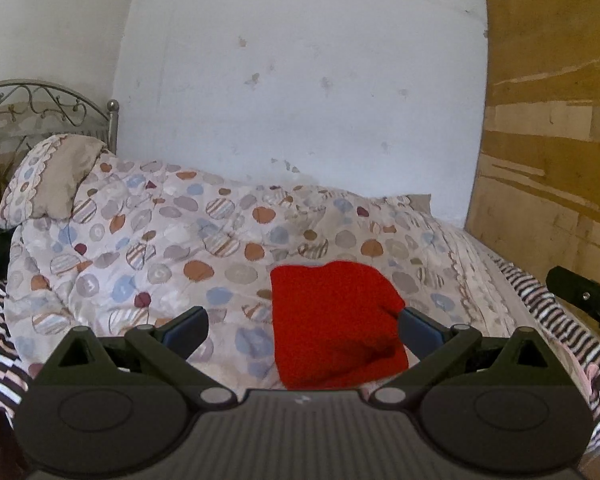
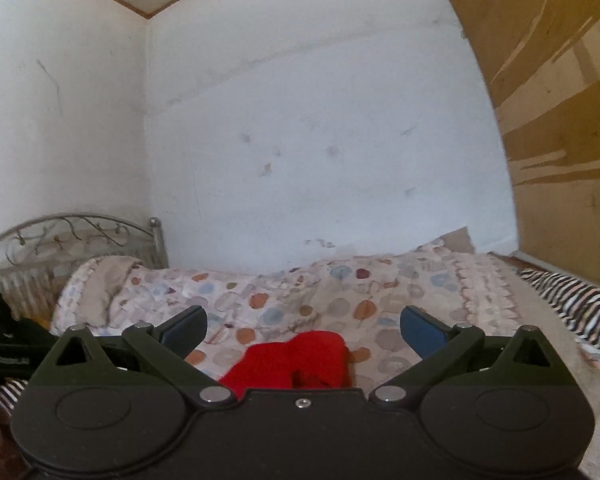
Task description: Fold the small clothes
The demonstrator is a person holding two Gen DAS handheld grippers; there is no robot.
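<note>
Both grippers' fingers spread wide, left gripper (image 1: 302, 326) and right gripper (image 2: 302, 328) above the red garment (image 1: 336, 324), holding nothing.

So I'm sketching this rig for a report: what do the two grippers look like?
Both look alike: the left gripper and right gripper have matte black angular linkages, silver pivot pins, round side housings, a ribbed black body and flat blue finger pads. No cables or sleeves show.

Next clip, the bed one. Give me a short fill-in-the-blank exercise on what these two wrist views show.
1. The garment lying on the dotted quilt is coloured ____.
2. Both the left tongs and the right tongs stand ____, gripping nothing.
3. The headboard behind the pillow is made of ____.

Missing words: red; open; metal
</note>
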